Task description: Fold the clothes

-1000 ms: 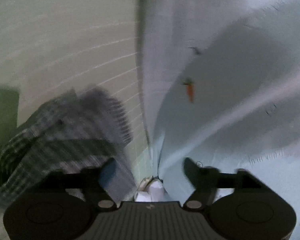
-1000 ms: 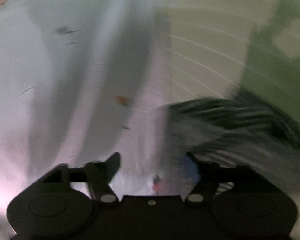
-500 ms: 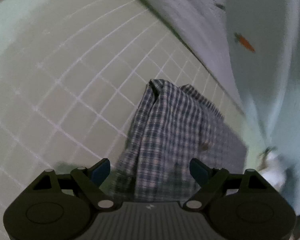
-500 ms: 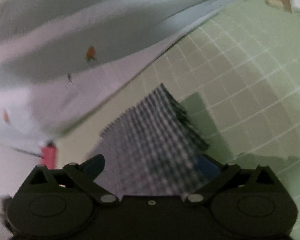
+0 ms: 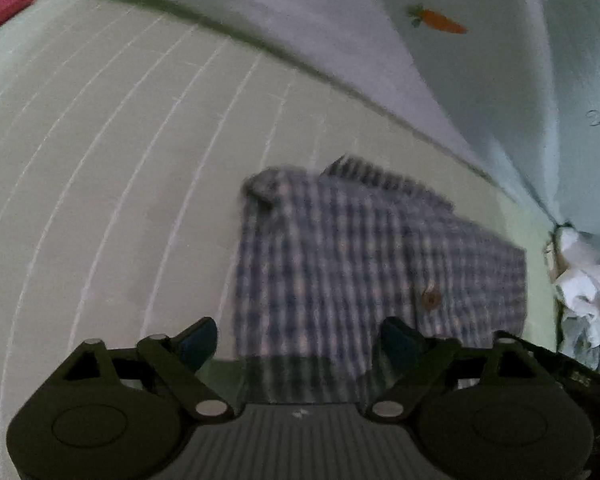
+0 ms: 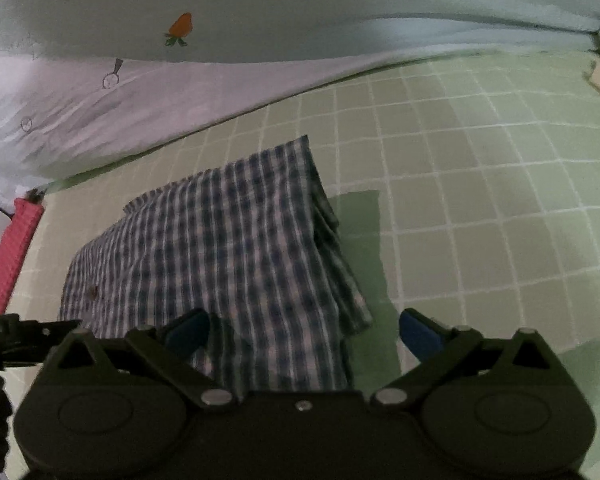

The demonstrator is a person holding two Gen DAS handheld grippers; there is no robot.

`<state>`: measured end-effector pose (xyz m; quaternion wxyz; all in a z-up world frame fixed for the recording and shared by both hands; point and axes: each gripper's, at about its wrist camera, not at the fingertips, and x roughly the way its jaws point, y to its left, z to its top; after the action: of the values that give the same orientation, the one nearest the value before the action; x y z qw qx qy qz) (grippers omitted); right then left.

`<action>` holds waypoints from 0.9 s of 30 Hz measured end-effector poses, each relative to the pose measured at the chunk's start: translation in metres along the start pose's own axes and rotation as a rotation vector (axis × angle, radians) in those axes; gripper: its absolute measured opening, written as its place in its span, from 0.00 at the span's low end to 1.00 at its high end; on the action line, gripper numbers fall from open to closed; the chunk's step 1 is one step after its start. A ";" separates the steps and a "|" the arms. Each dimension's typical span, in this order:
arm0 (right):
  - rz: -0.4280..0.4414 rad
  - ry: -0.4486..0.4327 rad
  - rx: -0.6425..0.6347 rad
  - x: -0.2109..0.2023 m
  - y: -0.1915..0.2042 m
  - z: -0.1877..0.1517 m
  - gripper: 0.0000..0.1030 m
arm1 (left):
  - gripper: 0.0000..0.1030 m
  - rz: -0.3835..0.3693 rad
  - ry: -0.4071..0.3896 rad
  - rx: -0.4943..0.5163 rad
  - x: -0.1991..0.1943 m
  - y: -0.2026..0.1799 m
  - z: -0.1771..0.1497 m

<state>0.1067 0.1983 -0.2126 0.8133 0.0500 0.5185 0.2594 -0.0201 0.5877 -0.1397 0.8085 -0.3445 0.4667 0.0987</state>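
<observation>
Plaid shirt (image 6: pixel 220 248) lies folded on the green gridded mat (image 6: pixel 480 168) (likely just set down). Left hand-held gripper (image 5: pixel 296 344) is opening, the right hand-held gripper (image 6: pixel 304 332) spread wide; both straddle the near edge, gripping nothing.

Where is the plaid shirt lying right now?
In both wrist views the plaid shirt lies folded on the green grid mat, just ahead of the grippers, near the pale carrot-print sheet.

One checked shirt (image 5: pixel 372 264) lies at the centre of both views. One button (image 5: pixel 431 299) shows on it. One red cloth (image 6: pixel 12 256) sits at the left edge of the right view. Two hand-held grippers: left (image 5: pixel 298 340) and right (image 6: pixel 304 332), low in each frame. One carrot print (image 5: pixel 440 21) sits upper right in the left view.
</observation>
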 end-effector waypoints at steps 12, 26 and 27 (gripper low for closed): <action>0.109 -0.008 -0.175 0.030 0.059 -0.009 0.77 | 0.70 -0.109 -0.020 0.070 0.020 -0.017 -0.005; 0.217 0.022 -0.155 -0.074 0.082 -0.125 0.32 | 0.28 -0.126 0.043 0.001 -0.047 -0.028 -0.131; 0.219 0.009 -0.156 -0.084 0.081 -0.130 0.32 | 0.28 -0.123 0.029 0.017 -0.054 -0.034 -0.140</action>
<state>-0.0643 0.2039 -0.1749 0.7792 0.0418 0.4916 0.3866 -0.1292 0.4805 -0.1249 0.8090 -0.3670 0.4573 0.0400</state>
